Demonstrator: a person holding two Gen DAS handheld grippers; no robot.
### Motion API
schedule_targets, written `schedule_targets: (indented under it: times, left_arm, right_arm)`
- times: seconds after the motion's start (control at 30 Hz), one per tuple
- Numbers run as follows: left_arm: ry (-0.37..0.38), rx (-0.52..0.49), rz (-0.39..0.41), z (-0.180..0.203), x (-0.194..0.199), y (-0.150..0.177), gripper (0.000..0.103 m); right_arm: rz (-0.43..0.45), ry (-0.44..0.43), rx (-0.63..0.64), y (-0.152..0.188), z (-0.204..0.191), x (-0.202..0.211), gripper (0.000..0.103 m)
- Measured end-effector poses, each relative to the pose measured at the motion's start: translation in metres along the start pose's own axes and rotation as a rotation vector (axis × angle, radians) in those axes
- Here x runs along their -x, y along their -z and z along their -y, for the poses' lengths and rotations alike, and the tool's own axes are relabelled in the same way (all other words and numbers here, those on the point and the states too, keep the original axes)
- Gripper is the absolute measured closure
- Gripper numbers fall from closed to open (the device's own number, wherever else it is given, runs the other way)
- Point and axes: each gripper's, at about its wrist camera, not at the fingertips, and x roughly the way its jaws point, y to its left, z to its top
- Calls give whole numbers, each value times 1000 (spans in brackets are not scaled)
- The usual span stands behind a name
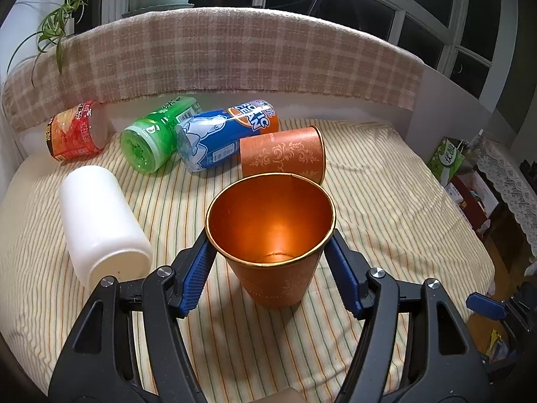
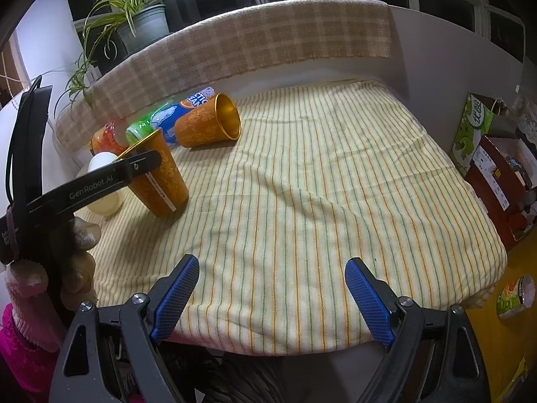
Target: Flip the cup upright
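An orange cup (image 1: 273,268) stands upright on the striped cloth, slightly tilted, its open mouth up. My left gripper (image 1: 270,235) is shut on it, blue pads pressed to both sides near the rim. The cup (image 2: 161,181) and my left gripper (image 2: 147,164) also show in the right wrist view at the left. A second orange cup (image 1: 285,154) lies on its side behind it; it shows in the right wrist view (image 2: 208,124) with its mouth facing right. My right gripper (image 2: 272,268) is open and empty near the cloth's front edge.
A white bottle (image 1: 100,221) lies left of the held cup. A red jar (image 1: 74,132), a green jar (image 1: 154,137) and a blue can (image 1: 221,134) lie at the back by the plaid-covered rail (image 1: 235,53). Boxes (image 2: 493,168) stand past the right edge.
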Motion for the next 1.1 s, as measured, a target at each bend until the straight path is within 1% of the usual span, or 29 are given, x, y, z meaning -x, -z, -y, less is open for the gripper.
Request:
schedule_targets:
  times: [0.37, 0.57, 0.83, 0.9, 1.1]
  left_arm:
    - [37, 14, -21, -6, 5, 3, 36]
    - [66, 2, -43, -5, 6, 6, 36]
    - [71, 8, -73, -8, 5, 10, 33]
    - [71, 10, -72, -10, 7, 13, 29]
    - [50, 3, -64, -17, 17, 21, 28]
  right_arm:
    - [5, -4, 16, -2, -8, 0, 13]
    - [11, -7, 19, -3, -11, 0, 13]
    - [17, -4, 23, -4, -14, 1, 13]
    - [23, -8, 22, -5, -14, 1, 13]
    - [45, -8, 34, -11, -17, 3, 13]
